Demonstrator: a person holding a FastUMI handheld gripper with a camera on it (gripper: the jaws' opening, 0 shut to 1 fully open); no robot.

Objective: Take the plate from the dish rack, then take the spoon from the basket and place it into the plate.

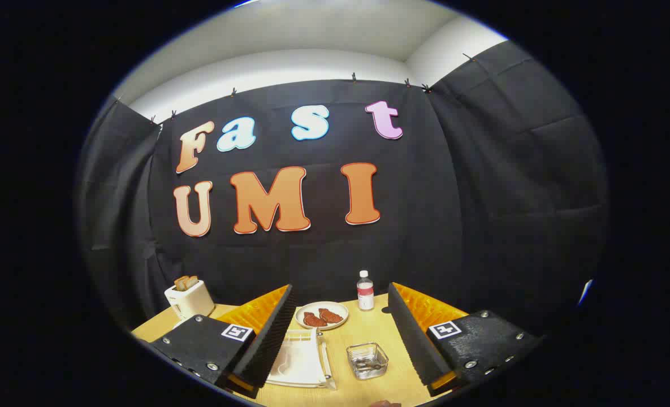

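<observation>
so i've got the gripper (337,333) hanging above the wooden table (380,379) with its two fingers spread wide apart and nothing between the pads, just air and tabletop.

using the dish rack (306,362) as my anchor: it's a clear rack sitting right between the fingers, closer to the left finger (267,333), whose ribbed pad overlaps the rack's left side from my angle. the plate (298,362) is lying in it, white and squarish looking, tilted a bit, untouched.

just to the right of the rack, near but apart from it, there's a small clear basket (367,360) with something metallic lying in the bottom. i think that's the spoon (368,366) but it's too small to really make out.

beyond the rack, further back on the table, a round white dish (322,315) holds two reddish-brown pieces of food (322,317). right of that dish stands a little water bottle (365,290) with a white cap, upright. way off to the rack's back left is a white toaster (189,298) with toast (186,282) sticking out of the top.
</observation>
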